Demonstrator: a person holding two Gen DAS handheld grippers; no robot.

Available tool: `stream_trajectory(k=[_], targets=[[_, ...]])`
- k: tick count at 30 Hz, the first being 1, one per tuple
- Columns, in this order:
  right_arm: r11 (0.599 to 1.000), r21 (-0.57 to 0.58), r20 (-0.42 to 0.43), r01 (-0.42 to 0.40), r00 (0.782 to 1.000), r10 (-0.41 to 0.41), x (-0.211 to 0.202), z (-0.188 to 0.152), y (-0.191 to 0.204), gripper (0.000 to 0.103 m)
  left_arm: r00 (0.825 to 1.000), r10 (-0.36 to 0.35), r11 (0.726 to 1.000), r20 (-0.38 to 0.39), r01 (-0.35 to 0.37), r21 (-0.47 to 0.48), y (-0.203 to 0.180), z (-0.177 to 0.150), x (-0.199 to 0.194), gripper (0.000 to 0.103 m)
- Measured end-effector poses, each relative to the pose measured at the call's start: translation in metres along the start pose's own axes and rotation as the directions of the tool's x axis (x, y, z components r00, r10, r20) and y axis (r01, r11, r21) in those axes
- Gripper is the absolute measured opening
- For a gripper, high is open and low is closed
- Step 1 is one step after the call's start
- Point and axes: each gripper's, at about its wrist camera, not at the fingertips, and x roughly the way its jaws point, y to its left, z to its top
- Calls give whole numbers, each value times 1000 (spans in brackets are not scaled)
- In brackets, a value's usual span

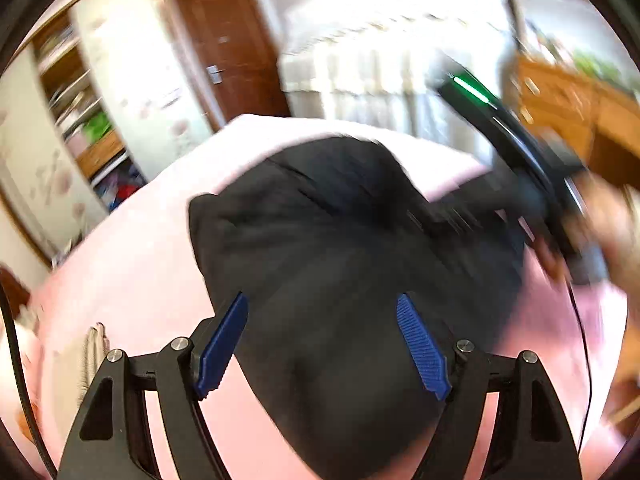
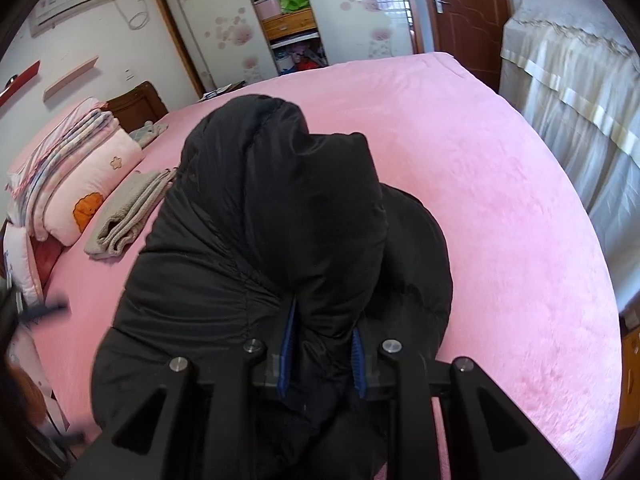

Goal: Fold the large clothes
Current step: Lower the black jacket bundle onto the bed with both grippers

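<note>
On one pink bed, right fingers pinch one black jacket; left fingers spread.

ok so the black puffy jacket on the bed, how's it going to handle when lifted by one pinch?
Probably floppy: the black jacket bunches into soft folds where the right claw pinches it. Likely light for its bulk, since it looks padded. The smooth shell may slip from a narrow pinch, and the left claw stands open above it, giving no support.

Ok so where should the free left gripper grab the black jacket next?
Probably the jacket by its far rounded corner, coming from above: that edge lies loose on the pink bedspread. The left gripper is open and empty; the right gripper is already pinching the near fold.
</note>
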Motion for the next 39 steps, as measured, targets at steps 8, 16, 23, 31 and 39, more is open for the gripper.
stream_trajectory(k=[8,16,23,31,39], targets=[[999,5,45,37,998,-37,6,-16,6,25,992,-101,990,-74,92,-108,35,60,89,69],[992,75,121,101,987,-110,16,-41,-9,29,970,-104,991,-221,83,-106,13,61,149,68],[985,113,144,133,978,-149,39,-64,-19,30,965,-115,993,-237,103,-61,-1,47,195,70],[984,146,133,107,983,-127,60,-68,-32,30,966,-133,988,-220,111,-111,-4,22,240,73],[980,137,105,143,982,-158,49,-51,-27,36,974,-99,994,-204,87,-66,-9,37,202,73]])
